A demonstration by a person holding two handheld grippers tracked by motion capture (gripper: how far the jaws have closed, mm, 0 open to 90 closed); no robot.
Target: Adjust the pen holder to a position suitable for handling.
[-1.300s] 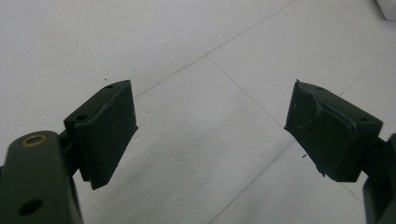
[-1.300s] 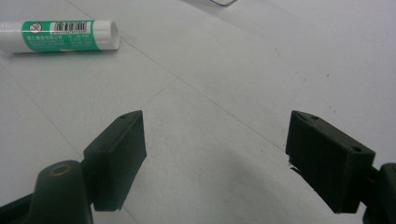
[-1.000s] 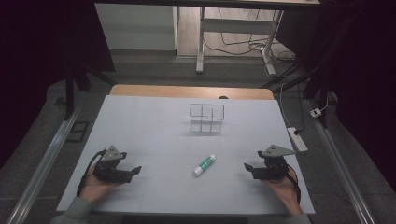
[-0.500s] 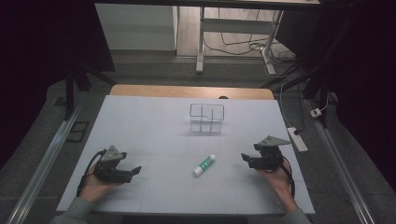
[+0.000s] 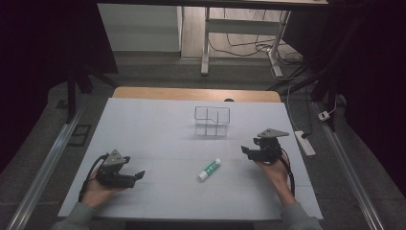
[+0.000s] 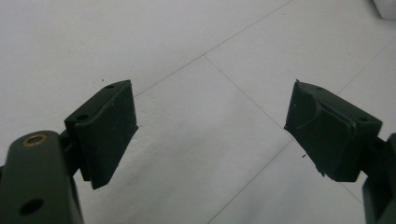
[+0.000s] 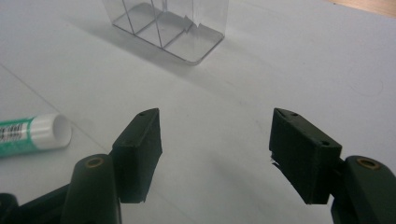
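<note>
A green and white glue stick (image 5: 209,169) lies on the white table (image 5: 158,129), near the middle front; its white cap end (image 7: 44,133) is at the left edge of the right gripper view. A clear divided container (image 5: 212,120) stands farther back at the centre, and its base (image 7: 170,28) appears beyond the right jaws. My left gripper (image 5: 136,176) rests at the front left, open and empty, jaws wide over bare table (image 6: 210,121). My right gripper (image 5: 245,151) is held right of the glue stick, lifted off the table, open and empty (image 7: 215,140).
A wooden table edge (image 5: 196,93) runs along the back of the white sheet. A white power strip (image 5: 305,142) lies off the right side. Metal rails (image 5: 43,167) flank the table. Desk legs and cables (image 5: 239,38) stand on the floor beyond.
My right gripper has risen and moved forward and left, toward the table's middle. The left gripper has stayed put. The glue stick has not moved.
</note>
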